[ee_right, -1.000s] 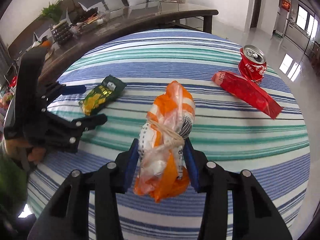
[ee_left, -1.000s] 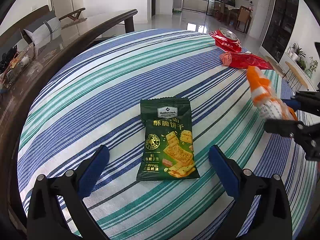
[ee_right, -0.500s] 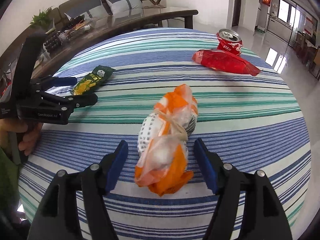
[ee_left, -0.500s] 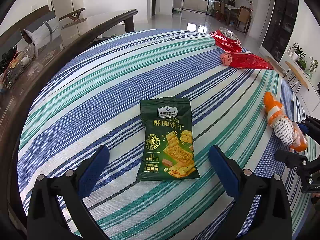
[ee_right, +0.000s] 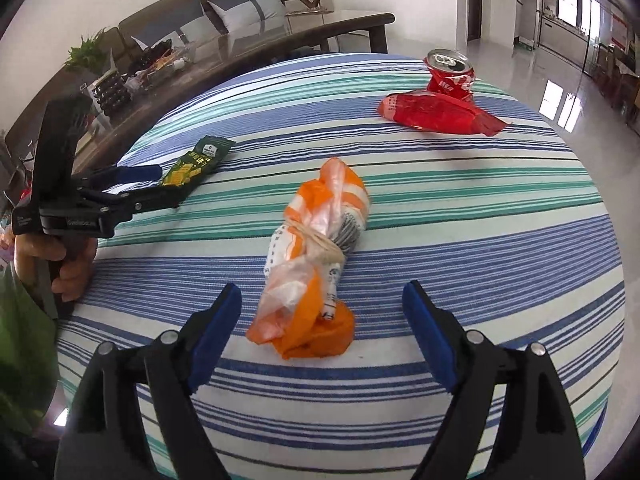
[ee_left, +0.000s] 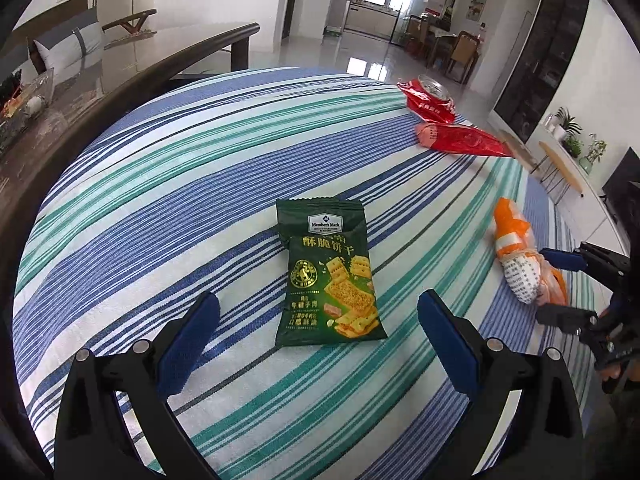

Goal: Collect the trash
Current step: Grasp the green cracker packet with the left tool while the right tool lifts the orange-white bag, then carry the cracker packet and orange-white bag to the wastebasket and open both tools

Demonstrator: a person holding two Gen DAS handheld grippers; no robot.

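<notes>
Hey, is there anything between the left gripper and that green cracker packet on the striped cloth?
Nothing visible. The green cracker packet lies flat just ahead of the open left gripper, with only bare striped cloth between them.

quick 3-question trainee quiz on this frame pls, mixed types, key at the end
1. True or false: the right gripper is clamped on the orange-and-white tied plastic bag.
2. Which item lies nearest the open left gripper? A) crushed red drink can B) green cracker packet C) flat red foil wrapper
3. Fill in: all the trash lies on a blue, teal and white ____ tablecloth.

Key
1. False: its jaws have just been opening, and the bag lies on the cloth between them, clear of both pads.
2. B
3. striped
</notes>
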